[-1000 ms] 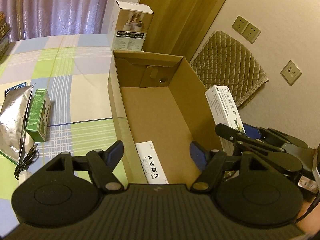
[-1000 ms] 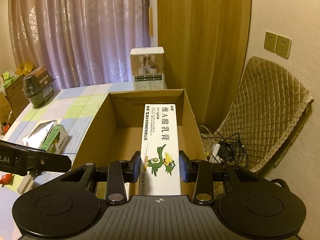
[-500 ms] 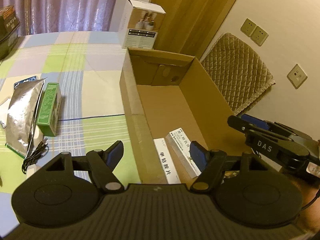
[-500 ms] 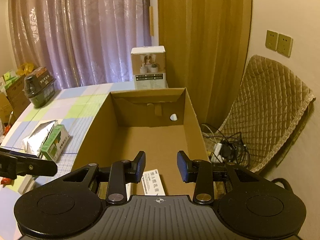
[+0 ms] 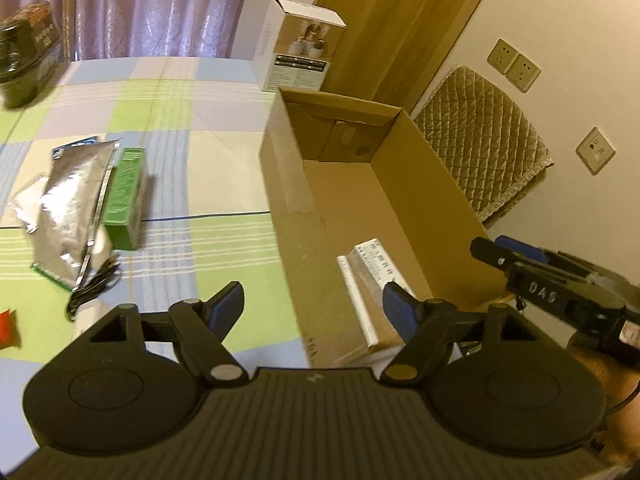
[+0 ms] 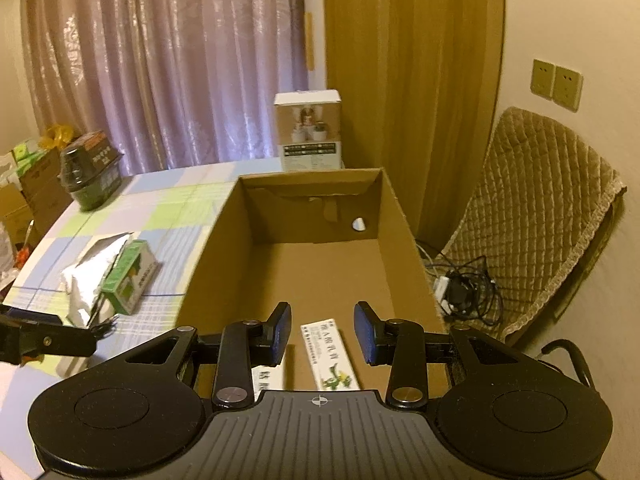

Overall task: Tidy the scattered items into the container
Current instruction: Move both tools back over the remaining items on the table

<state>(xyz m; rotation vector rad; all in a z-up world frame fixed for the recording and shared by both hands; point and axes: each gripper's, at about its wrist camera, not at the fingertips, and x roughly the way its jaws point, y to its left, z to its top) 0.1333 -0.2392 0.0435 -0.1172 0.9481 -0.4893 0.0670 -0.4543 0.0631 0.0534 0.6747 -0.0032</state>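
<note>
Already two white medicine boxes lie flat at the near end of the cardboard box, while the green carton, the silver foil pouch and a black cable wait on the checked counter. Left tongs hang empty over the box's near wall, jaws opening. Right tongs sit narrow, gripping nothing. Likely trouble: the carton touches the pouch, so a grab could drag both, the slippery foil may slide out, and the cable could snag and trail
</note>
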